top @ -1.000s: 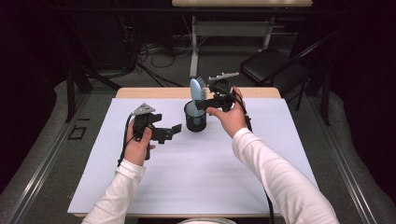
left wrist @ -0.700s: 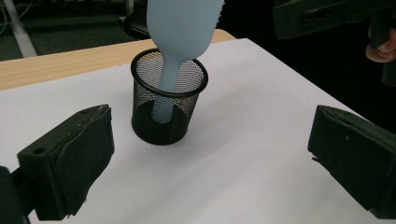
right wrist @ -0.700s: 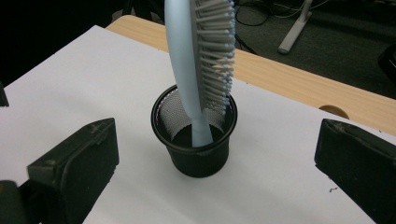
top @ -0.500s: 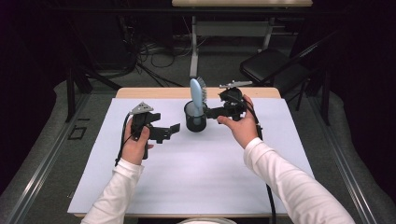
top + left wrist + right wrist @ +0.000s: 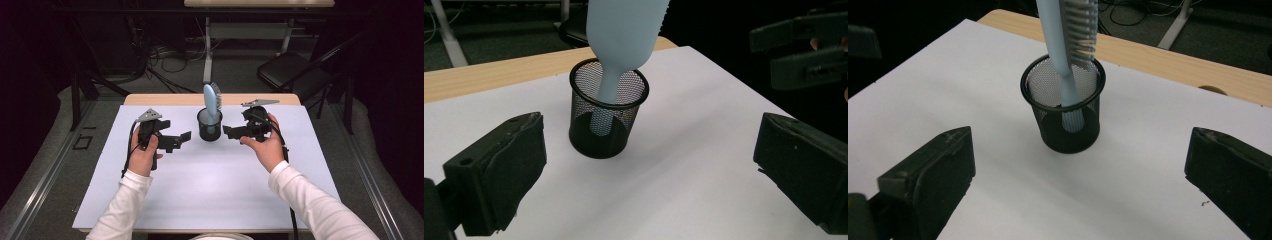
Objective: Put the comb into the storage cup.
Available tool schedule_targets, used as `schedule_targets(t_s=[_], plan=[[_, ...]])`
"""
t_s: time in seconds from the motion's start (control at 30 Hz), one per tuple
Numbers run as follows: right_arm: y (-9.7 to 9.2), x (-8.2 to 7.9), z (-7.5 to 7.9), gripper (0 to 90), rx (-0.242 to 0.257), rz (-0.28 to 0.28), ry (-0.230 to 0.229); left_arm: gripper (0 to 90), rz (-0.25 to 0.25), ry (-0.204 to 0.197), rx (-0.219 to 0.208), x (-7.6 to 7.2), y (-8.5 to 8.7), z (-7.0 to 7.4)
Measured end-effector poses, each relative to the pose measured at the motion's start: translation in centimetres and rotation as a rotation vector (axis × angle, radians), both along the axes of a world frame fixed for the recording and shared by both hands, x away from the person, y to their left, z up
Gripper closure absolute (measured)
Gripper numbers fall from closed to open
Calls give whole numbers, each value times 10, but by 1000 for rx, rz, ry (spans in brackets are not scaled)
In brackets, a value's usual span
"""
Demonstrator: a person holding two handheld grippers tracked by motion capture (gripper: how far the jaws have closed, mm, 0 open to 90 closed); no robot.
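High view has us parked on both sides of the black mesh cup (image 5: 209, 126), left tongs (image 5: 180, 138) and right tongs (image 5: 231, 132) both spread apart and holding nothing, near the cup without touching it. We'd guess that's just us clearing room around it. The pale blue hairbrush (image 5: 212, 102) stands handle-down in the cup, leaning on the rim, bristles up top. Cup sits mid-worktop (image 5: 200, 190), towards the far edge.

Hairbrush (image 5: 212, 102): pale blue. Cup (image 5: 209, 125): black wire mesh. Tabletop (image 5: 210, 185): white sheet over light wood. Sleeves (image 5: 125, 207): white.
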State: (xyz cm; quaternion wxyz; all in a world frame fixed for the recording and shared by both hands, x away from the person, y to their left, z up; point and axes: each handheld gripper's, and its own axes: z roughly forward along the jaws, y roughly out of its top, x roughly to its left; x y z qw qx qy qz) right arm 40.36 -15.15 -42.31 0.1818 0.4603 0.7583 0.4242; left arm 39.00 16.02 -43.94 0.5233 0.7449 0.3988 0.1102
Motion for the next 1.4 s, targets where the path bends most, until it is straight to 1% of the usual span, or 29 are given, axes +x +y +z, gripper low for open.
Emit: schedule_targets(t_s=[0.03,0.1,0.13,0.17,0.23,0.27,0.37,0.53,0.63,0.8,1.0,1.17,1.4], plan=[[-1,-3,-3,0,-6,3,-4,9,0,0,2,0,0,0],[-4,-7,-9,0,-5,5,3,9,1,-1,2,0,0,0],[-6,-11,-14,0,-1,6,14,9,1,-1,1,1,0,-1],[-6,-11,-14,0,-1,6,14,9,1,-1,1,1,0,-1],[-9,-15,-22,0,-4,9,22,9,1,0,3,1,0,-1],[-9,-15,-22,0,-4,9,22,9,2,2,1,1,0,-1],[-10,-19,-29,0,-1,12,34,9,3,5,0,2,1,-1],[-11,-26,-39,6,19,18,61,9,6,5,-3,1,2,-1],[-12,-29,-46,7,19,19,67,9,4,4,-7,1,3,0],[-16,-34,-53,13,21,14,67,9,3,4,-7,2,4,0],[-17,-45,-62,14,-8,17,48,9,5,4,-3,2,5,-1],[-18,-49,-69,14,-1,19,50,9,6,9,-3,2,4,-1],[-23,-53,-78,14,17,3,58,9,6,8,-3,2,4,-1]])
